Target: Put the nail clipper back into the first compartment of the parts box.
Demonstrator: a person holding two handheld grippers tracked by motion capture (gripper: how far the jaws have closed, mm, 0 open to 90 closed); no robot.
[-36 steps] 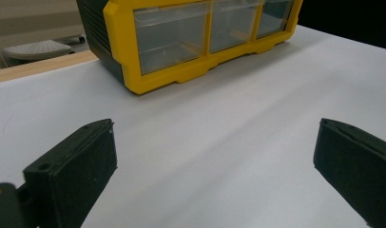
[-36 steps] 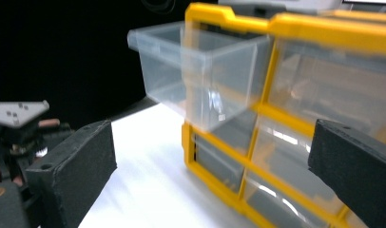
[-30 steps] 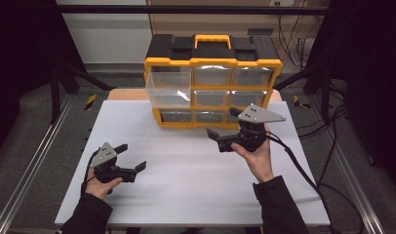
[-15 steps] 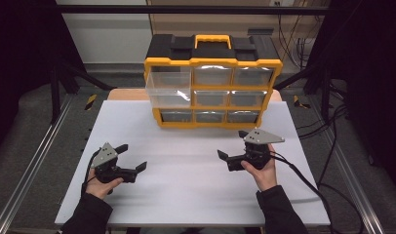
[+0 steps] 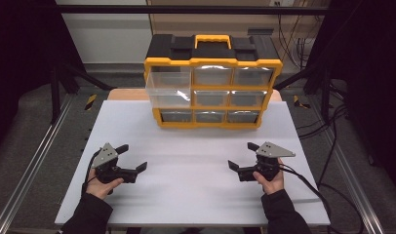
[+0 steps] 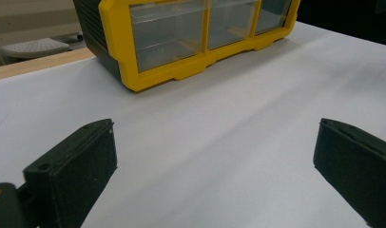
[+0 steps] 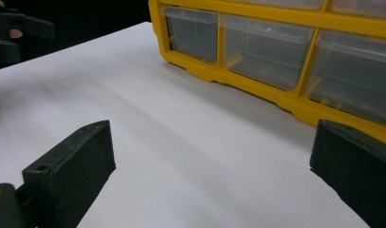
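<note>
**Yellow drawer cabinet at the far side of the desk, both grippers spread**

Yellow and black plastic make up the drawer cabinet (image 5: 213,80), which is set upright at the far middle of the white desk (image 5: 191,195). Its front is fitted with clear drawers in three rows, and a yellow handle (image 5: 213,39) is seen on top. The upper left drawer (image 5: 168,90) is pulled forward of the others.

The left gripper (image 5: 131,157) is held near the desk's near left, its jaws spread wide with nothing between them. The right gripper (image 5: 241,156) is held at the near right, likewise spread and empty. Both are kept well apart from the cabinet. In each gripper view, bare white desk is seen between the jaws.
</note>
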